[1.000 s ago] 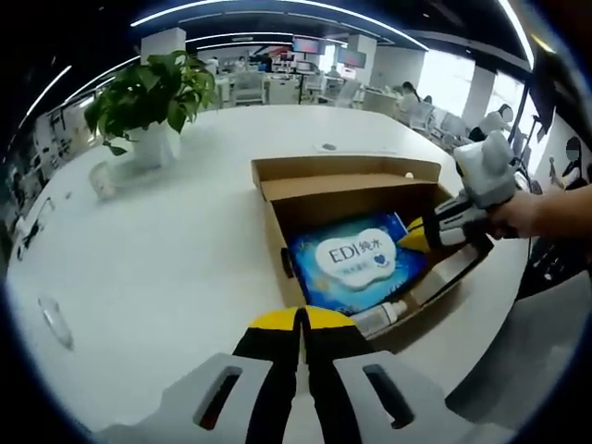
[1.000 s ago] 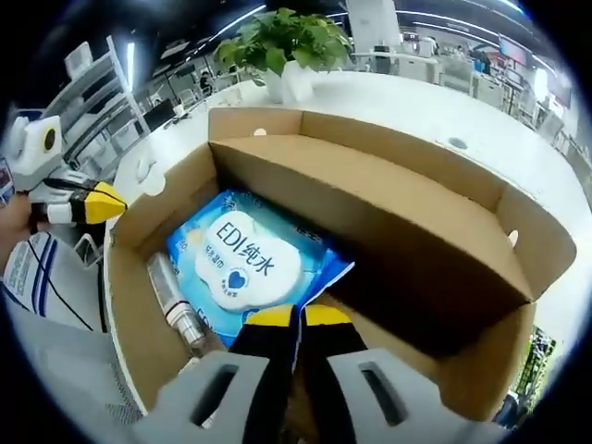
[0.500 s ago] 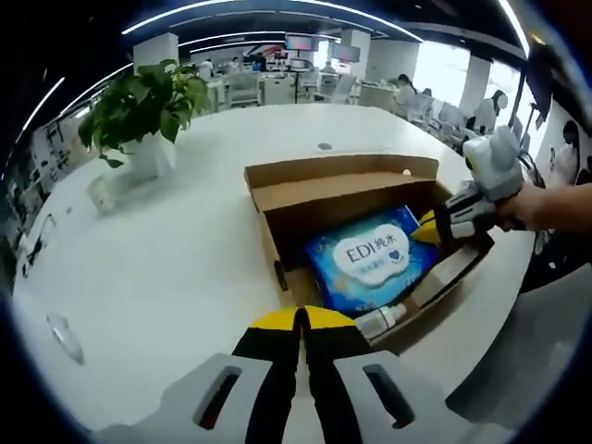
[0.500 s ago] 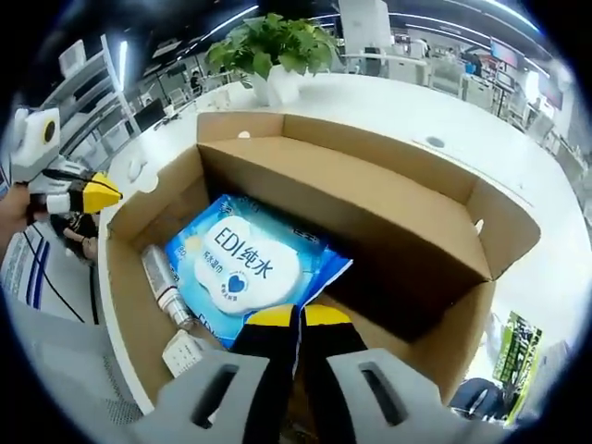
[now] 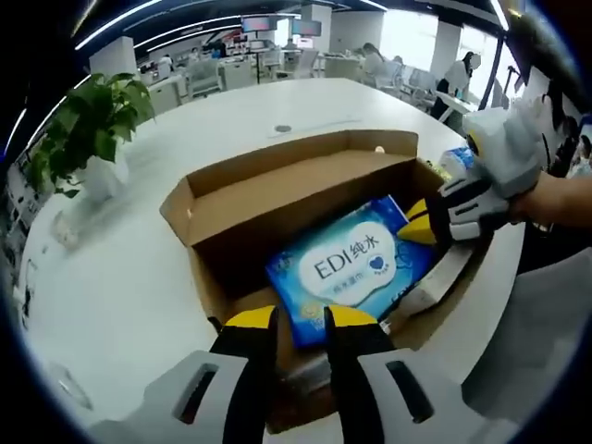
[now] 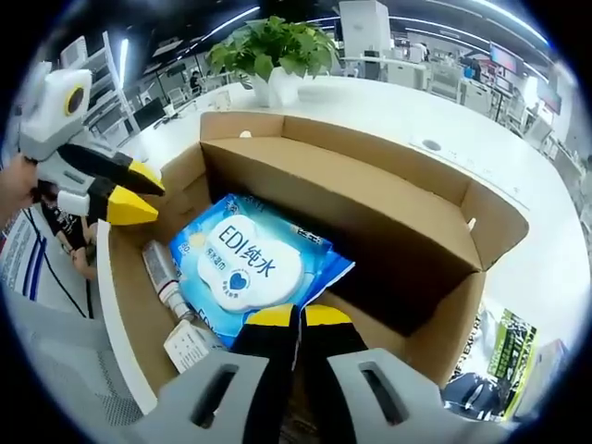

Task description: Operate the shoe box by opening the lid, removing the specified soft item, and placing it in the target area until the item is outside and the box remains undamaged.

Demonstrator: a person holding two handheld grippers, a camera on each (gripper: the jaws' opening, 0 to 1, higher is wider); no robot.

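An open cardboard shoe box (image 5: 277, 171) (image 6: 370, 199) sits on a white table. Inside lies a blue wipes pack (image 5: 356, 268) (image 6: 245, 264) with a white label. My right gripper (image 6: 296, 319) is inside the box, shut on the pack's near edge; in the left gripper view the right gripper (image 5: 418, 224) comes in from the right and touches the pack's right side. My left gripper (image 5: 301, 324) hovers over the box's near wall, jaws open with nothing between them. The left gripper (image 6: 137, 192) also appears in the right gripper view, above the box's left wall.
A small clear bottle (image 6: 162, 277) and a small white carton (image 6: 190, 344) lie in the box beside the pack. A potted plant (image 5: 83, 129) (image 6: 273, 46) stands on the round white table (image 5: 111, 268). Desks and people fill the office behind.
My left gripper has opened and moved closer, over the box. The right gripper stays shut at the pack's edge, with the pack in the same place.
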